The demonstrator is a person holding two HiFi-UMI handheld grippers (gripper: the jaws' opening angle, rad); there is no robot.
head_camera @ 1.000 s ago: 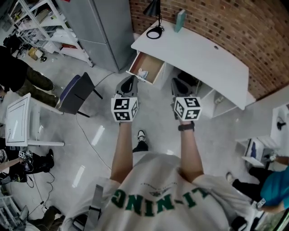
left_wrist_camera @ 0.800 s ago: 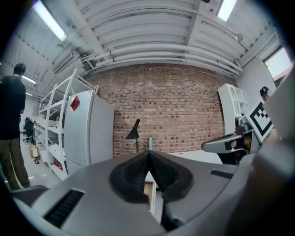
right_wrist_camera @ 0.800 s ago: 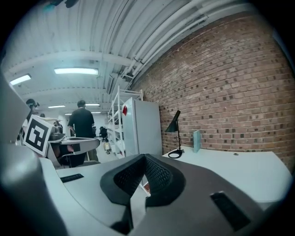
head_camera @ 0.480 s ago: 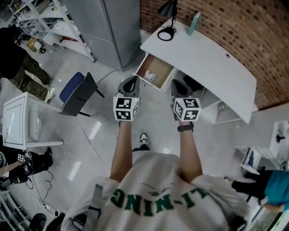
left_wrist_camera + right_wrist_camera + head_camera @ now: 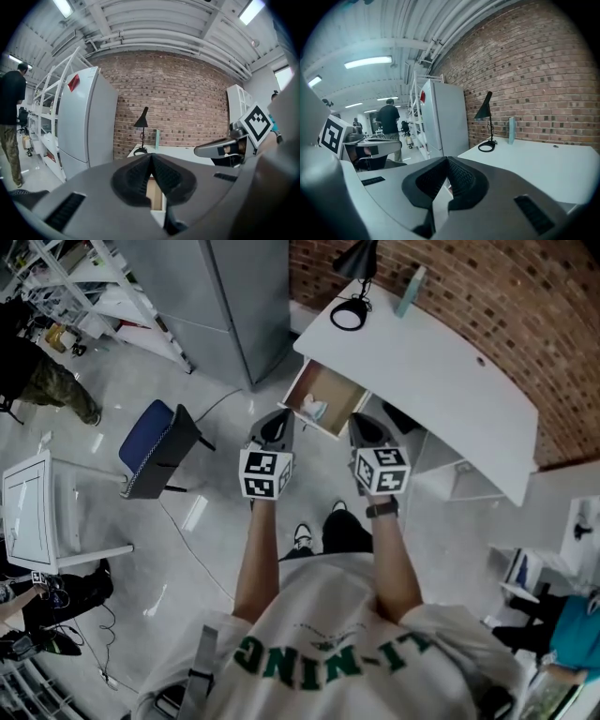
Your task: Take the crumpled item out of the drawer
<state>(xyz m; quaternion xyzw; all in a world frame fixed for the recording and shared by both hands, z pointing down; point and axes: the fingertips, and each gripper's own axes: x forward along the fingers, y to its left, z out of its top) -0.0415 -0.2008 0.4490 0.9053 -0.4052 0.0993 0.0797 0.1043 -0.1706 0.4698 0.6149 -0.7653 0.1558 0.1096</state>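
The open wooden drawer (image 5: 330, 382) sticks out from under the white desk (image 5: 431, 362). A pale crumpled item (image 5: 314, 409) lies at its near right corner. In the head view my left gripper (image 5: 278, 418) hovers just short of the drawer's front, and my right gripper (image 5: 364, 422) hangs level with it, to the drawer's right. Both are shut and hold nothing. In the left gripper view the shut jaws (image 5: 151, 156) point at the drawer (image 5: 154, 195). In the right gripper view the shut jaws (image 5: 446, 160) aim along the desk's edge (image 5: 534, 161).
A black lamp (image 5: 354, 282) and a teal object (image 5: 410, 292) stand on the desk. A grey cabinet (image 5: 230, 296) is left of the drawer, a blue chair (image 5: 150, 442) further left. White shelves (image 5: 455, 465) sit under the desk. A person (image 5: 42, 381) stands far left.
The person has stepped toward the desk, so the drawer and desk lie closer below. Both grippers have come nearer the drawer's front and remain shut.
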